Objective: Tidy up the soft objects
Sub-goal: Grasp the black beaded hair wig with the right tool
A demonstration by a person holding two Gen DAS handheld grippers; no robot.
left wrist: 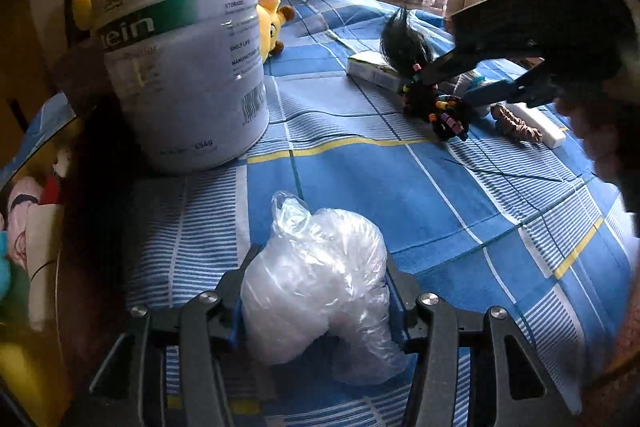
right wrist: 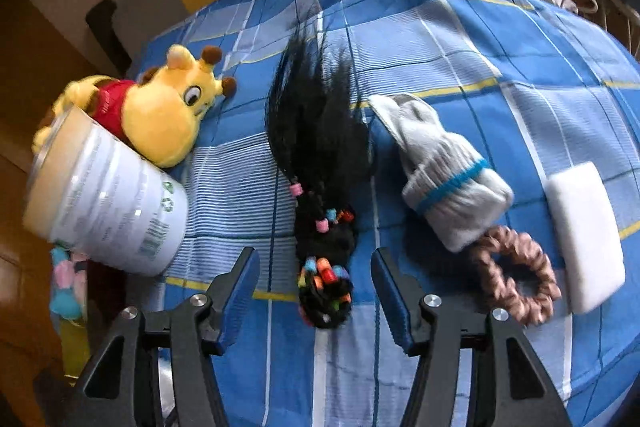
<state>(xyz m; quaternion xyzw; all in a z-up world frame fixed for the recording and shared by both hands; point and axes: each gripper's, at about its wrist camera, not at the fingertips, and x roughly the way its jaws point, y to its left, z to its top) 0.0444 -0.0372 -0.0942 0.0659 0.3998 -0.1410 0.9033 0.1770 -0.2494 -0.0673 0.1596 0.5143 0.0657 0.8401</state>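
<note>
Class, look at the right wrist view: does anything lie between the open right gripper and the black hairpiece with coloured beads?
Nothing visible does. The right gripper is open, its fingers either side of the beaded end of the black hairpiece on the checked blue bedsheet. The brown scrunchie lies off to the right.

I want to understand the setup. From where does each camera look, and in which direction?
Left wrist: sits on the left claw, looking forward across the blue checked bedsheet; its fingers clamp a clear crumpled plastic bag; the right claw shows.
Right wrist: sits on the right claw, looking down at a black beaded hair bundle; fingers open.
Shared: white protein tin, hair bundle.
</note>
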